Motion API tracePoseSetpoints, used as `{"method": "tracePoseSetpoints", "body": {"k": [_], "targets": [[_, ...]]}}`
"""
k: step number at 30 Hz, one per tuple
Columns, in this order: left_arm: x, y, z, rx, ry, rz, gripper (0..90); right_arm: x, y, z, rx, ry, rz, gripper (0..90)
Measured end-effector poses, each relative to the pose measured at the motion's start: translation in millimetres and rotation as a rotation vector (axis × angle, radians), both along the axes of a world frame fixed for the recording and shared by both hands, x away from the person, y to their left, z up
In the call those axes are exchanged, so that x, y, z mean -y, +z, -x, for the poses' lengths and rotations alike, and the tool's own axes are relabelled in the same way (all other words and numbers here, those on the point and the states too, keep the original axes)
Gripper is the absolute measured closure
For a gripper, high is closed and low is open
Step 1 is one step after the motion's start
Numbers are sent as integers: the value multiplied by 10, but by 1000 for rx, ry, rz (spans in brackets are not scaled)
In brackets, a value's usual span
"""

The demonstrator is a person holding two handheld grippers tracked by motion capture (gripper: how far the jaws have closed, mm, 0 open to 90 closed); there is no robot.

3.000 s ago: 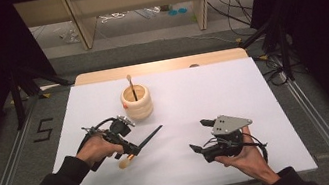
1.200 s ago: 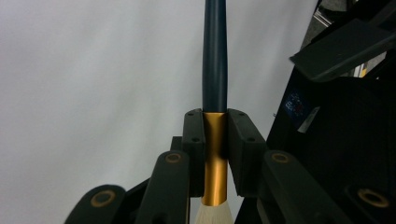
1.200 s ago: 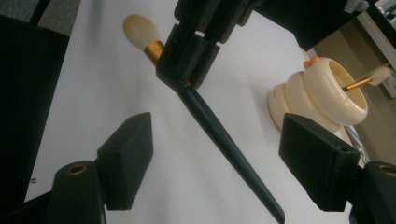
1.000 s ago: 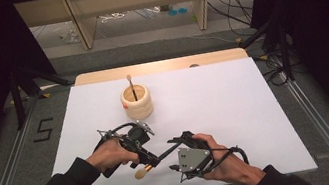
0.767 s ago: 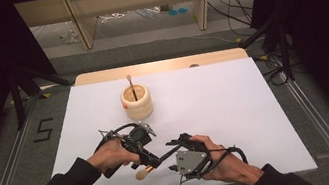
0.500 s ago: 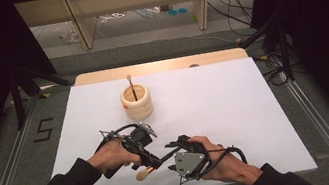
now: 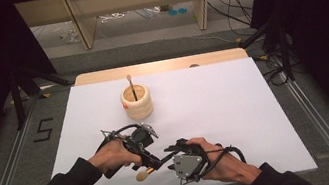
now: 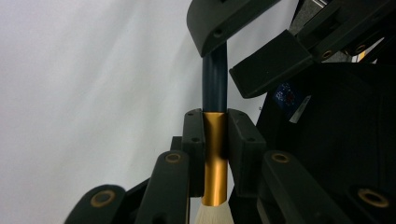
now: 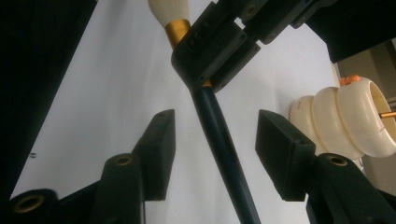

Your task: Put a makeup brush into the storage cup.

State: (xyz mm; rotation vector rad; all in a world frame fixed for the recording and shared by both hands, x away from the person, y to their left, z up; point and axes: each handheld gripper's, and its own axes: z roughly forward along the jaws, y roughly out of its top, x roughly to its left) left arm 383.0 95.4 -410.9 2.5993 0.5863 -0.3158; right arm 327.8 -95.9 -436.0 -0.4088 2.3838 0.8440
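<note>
Brush (image 8: 215, 154) sits low over the white table (image 7: 235, 101), pinched at its gold ferrule by the left gripper (image 8: 215, 135). Right gripper (image 9: 212, 135) has moved in since a few seconds back; its jaws have just been closing around the dark handle without touching yet. Looks like a handover.

A white table (image 7: 235, 106) with a pale wooden strip along its far edge bears a cream ribbed holder (image 7: 137, 103) left of centre
</note>
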Motion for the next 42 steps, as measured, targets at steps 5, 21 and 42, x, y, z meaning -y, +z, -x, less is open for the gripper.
{"method": "tracePoseSetpoints", "body": {"k": [5,21,42], "targets": [[15,10,7,-2,-7,-2,779,-7,-13,3,10,18,17,540],[75,15,35,-22,-18,-15,778,-36,-25,20,21,47,75,668],[129,21,62,-28,-31,-22,778,-65,-41,11,20,102,103,761]]}}
